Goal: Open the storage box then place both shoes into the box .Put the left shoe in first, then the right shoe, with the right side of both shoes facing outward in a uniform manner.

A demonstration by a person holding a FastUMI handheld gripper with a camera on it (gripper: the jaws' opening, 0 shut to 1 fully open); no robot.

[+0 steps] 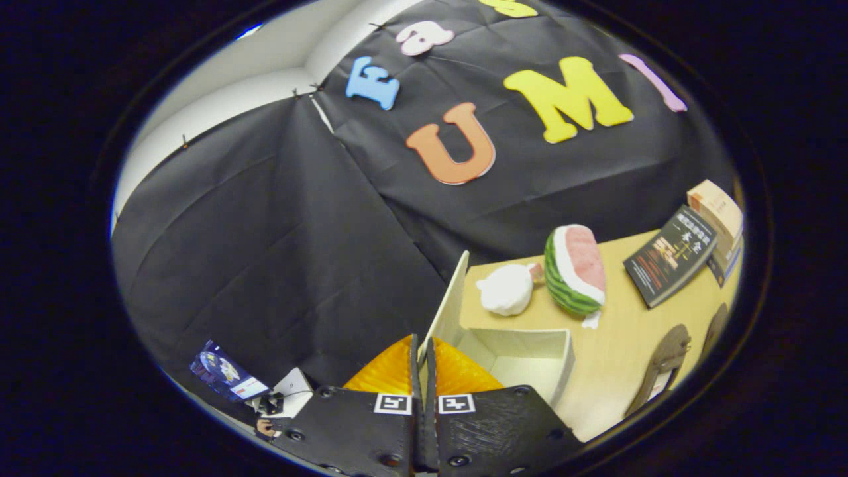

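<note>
Gripper (422,344) fingers pressed together, empty, beside open white storage box (523,361); perhaps 2 dark shoes (666,364) beyond.

We're in a staged recording booth, not a lived-in room: black cloth (265,238) drapes the walls, pinned up under pale panels at eleven o'clock. At three o'clock a bare wooden table (616,358) carries props, a plush watermelon slice (575,270) and books (670,264).
</note>
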